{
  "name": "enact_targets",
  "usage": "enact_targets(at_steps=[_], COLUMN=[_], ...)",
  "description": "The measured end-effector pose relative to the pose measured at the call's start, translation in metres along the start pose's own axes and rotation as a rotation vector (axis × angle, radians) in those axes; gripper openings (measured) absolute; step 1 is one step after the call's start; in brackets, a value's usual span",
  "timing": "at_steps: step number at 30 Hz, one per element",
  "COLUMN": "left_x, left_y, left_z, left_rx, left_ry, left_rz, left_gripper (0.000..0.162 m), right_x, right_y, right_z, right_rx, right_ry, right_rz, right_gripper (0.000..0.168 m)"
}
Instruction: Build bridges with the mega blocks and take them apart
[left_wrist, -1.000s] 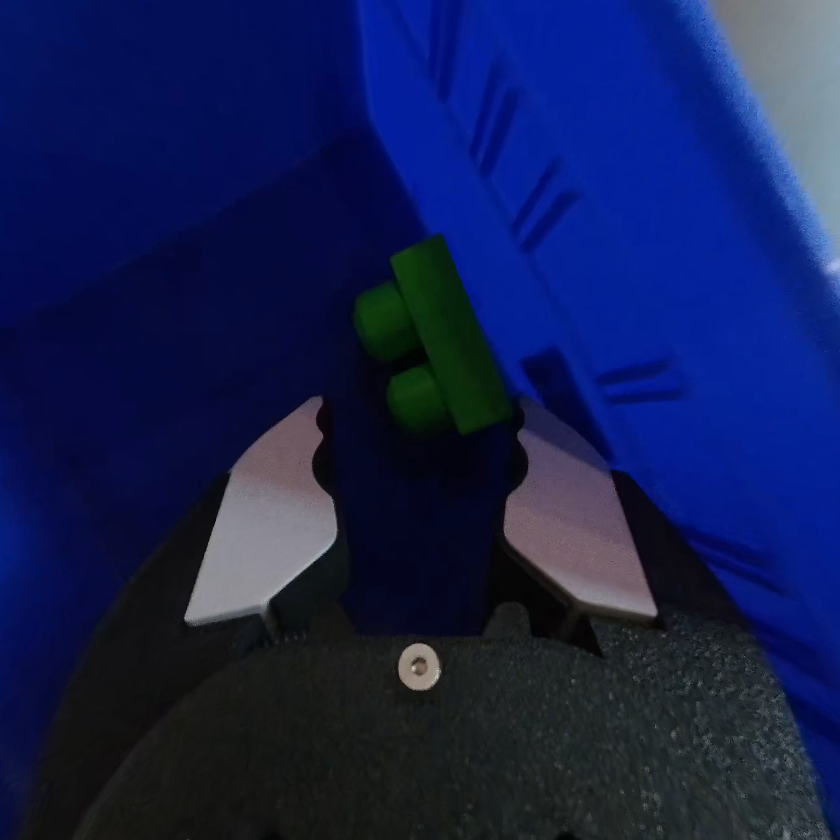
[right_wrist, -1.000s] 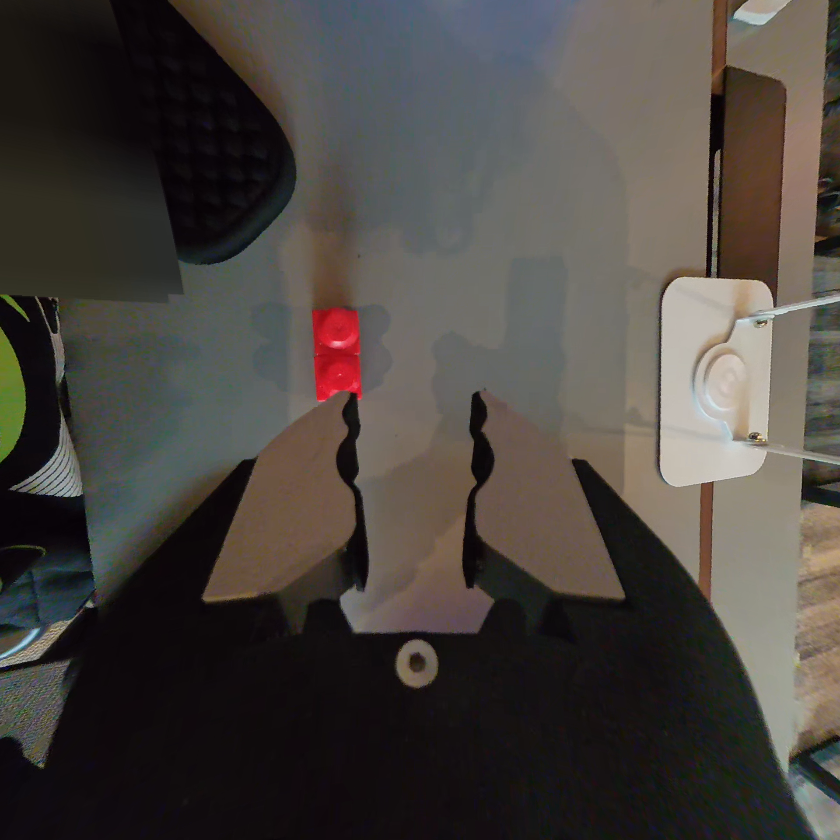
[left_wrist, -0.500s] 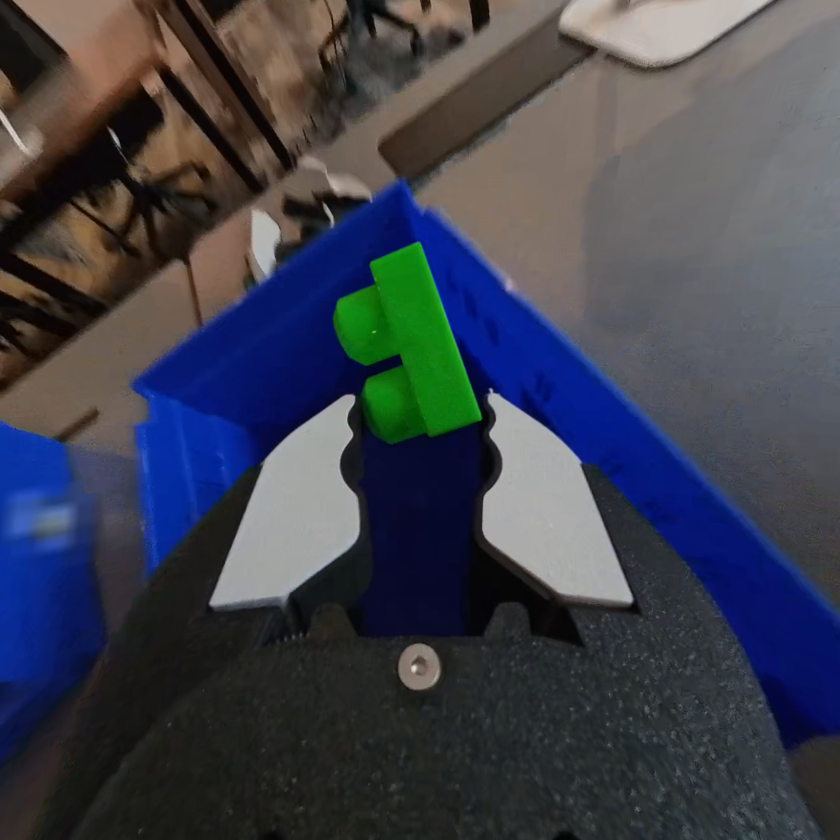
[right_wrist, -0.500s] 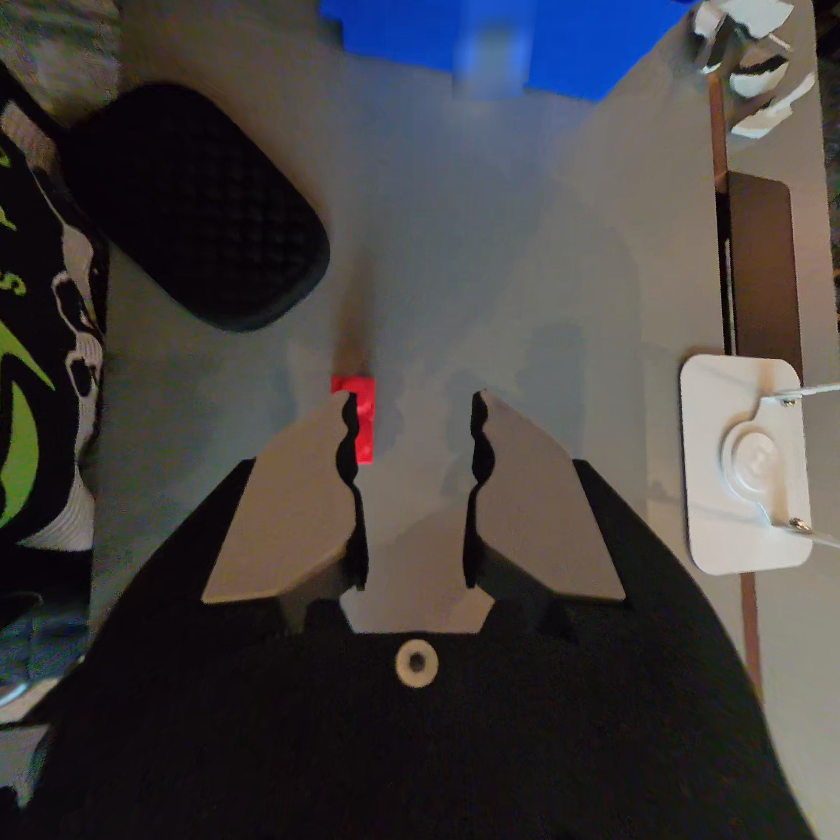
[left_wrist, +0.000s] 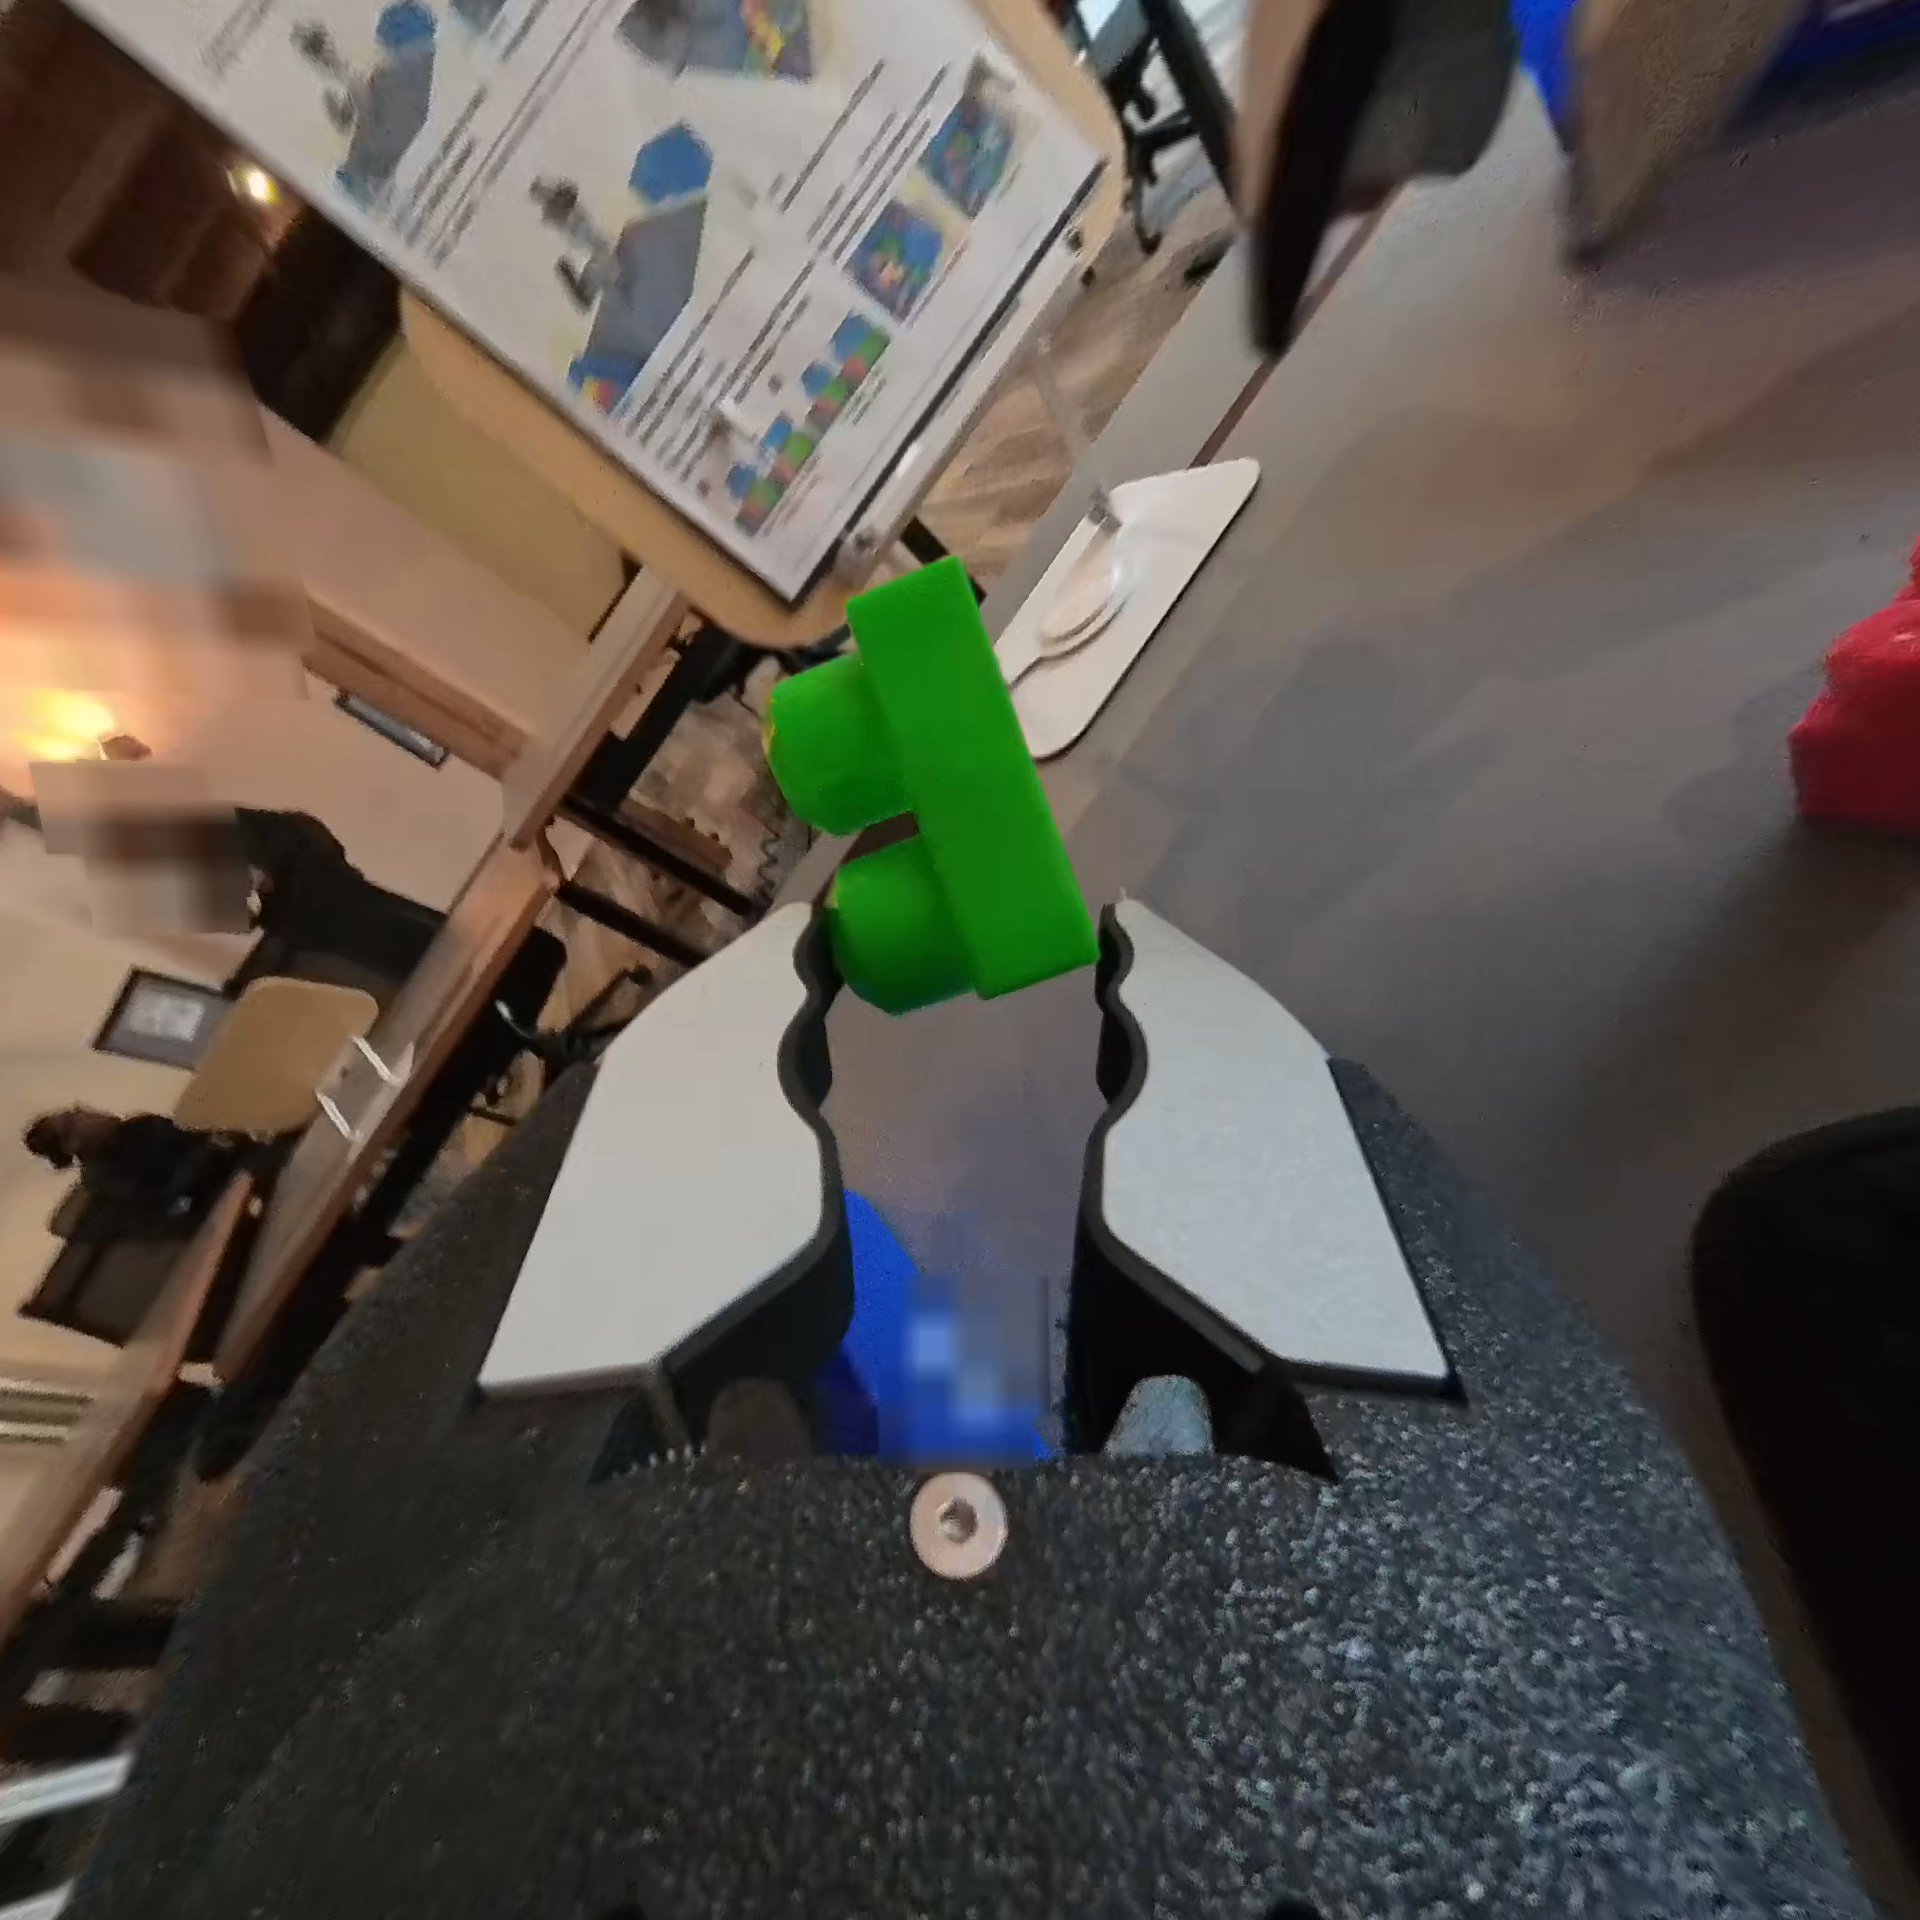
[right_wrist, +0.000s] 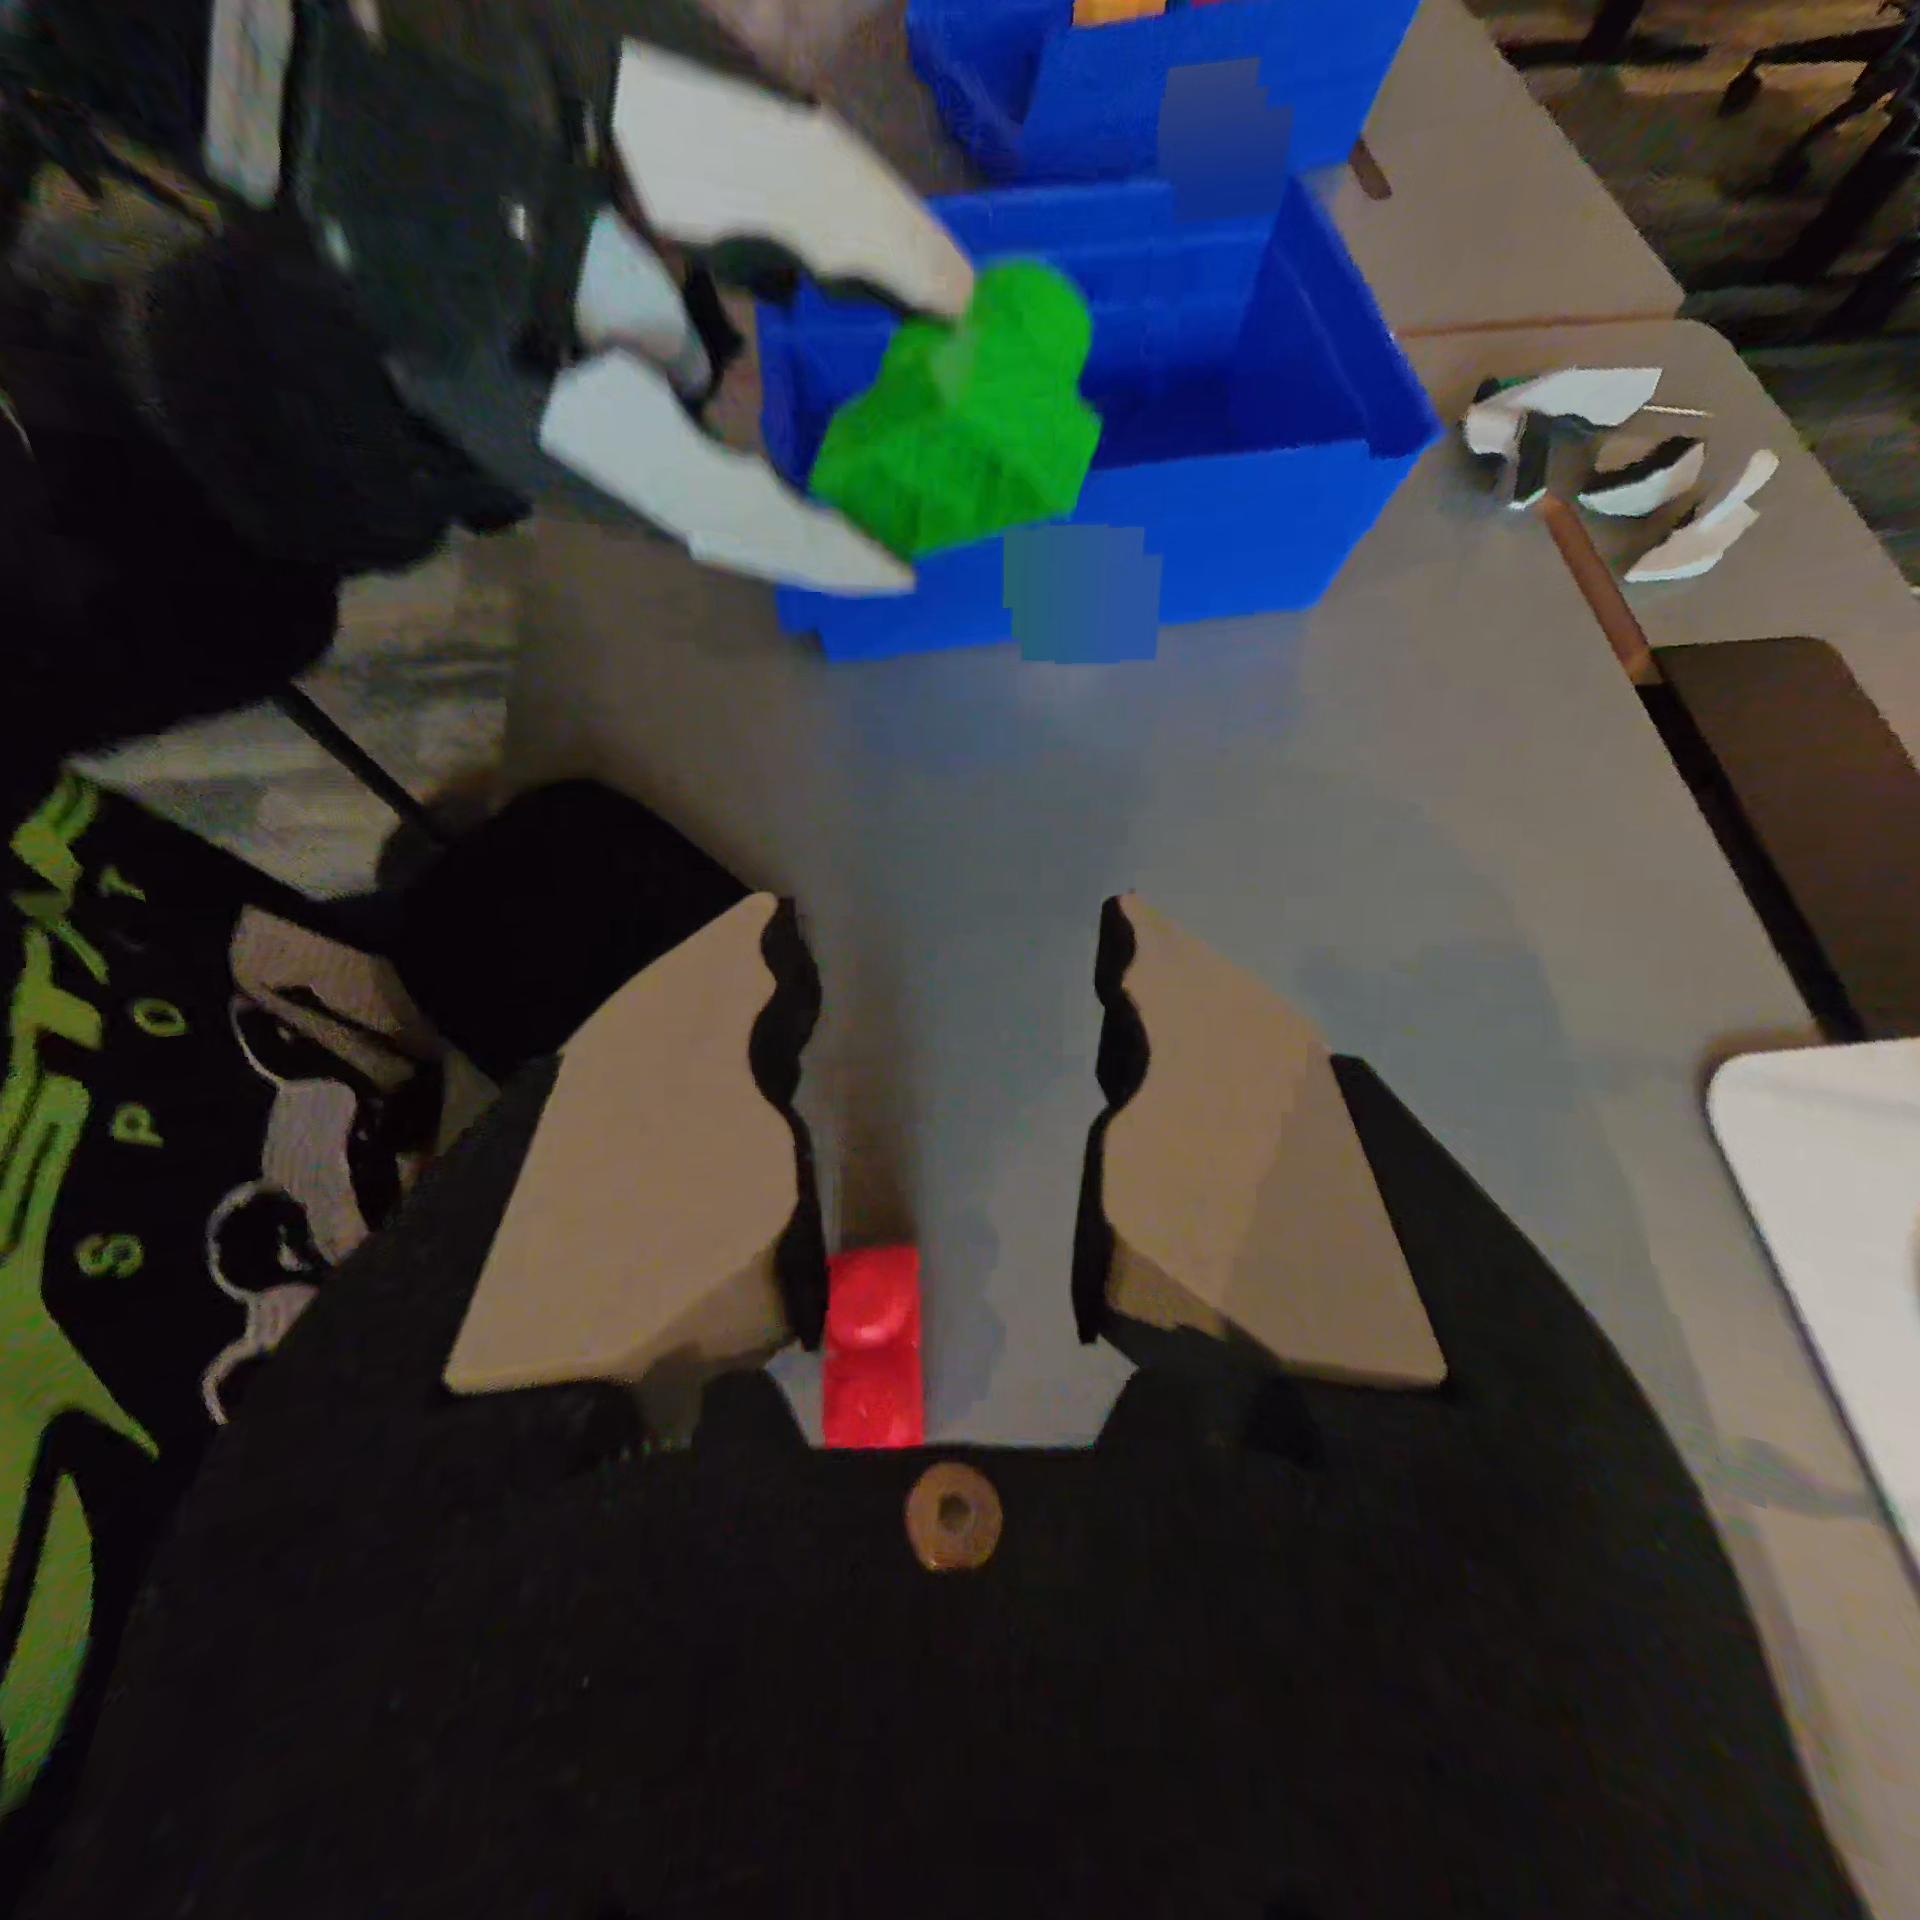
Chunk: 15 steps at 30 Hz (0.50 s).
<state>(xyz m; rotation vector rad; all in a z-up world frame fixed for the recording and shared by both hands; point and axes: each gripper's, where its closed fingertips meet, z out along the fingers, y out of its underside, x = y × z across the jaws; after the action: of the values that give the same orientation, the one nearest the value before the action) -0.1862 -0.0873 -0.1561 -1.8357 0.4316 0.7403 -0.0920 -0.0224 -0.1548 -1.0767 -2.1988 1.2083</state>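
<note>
My left gripper (left_wrist: 956, 935) is shut on a green two-stud block (left_wrist: 935, 790) and holds it in the air, studs to the left. In the right wrist view the left gripper (right_wrist: 925, 426) and the green block (right_wrist: 956, 416) hang blurred over the near blue bin (right_wrist: 1226, 520). A red two-stud block (right_wrist: 871, 1351) lies flat on the grey table (right_wrist: 1351, 831) under my right gripper (right_wrist: 951, 935), which is open and empty above the table. The red block also shows in the left wrist view (left_wrist: 1860, 727) at the right edge.
A second blue bin (right_wrist: 1143, 94) stands behind the first. A white stand base (left_wrist: 1122, 592) sits on the table and shows at the right edge in the right wrist view (right_wrist: 1829, 1226). A black padded object (right_wrist: 561, 904) lies left of the red block. An instruction board (left_wrist: 644, 229) leans beyond. About 12 cm separates my left fingertips from my right.
My left gripper lifted the green block out of the blue bin and swung toward the table. My right gripper moved forward over the red block, which now lies under its base.
</note>
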Motion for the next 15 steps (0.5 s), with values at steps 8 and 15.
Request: enact_targets(at_steps=[8,15], left_x=[0.056,0.079], left_y=[-0.036,-0.055], left_z=[0.016,0.015], left_rx=[0.031,0.056], left_ry=[0.035,0.055], left_rz=[0.189,0.252], left_gripper=[0.049,0.049], right_x=[-0.013,-0.022], right_y=[-0.013,0.003], right_z=[0.008,0.004], right_rx=[0.094,0.087], right_ry=[-0.123,-0.164], right_rz=[0.156,0.159], right_gripper=[0.054,0.040])
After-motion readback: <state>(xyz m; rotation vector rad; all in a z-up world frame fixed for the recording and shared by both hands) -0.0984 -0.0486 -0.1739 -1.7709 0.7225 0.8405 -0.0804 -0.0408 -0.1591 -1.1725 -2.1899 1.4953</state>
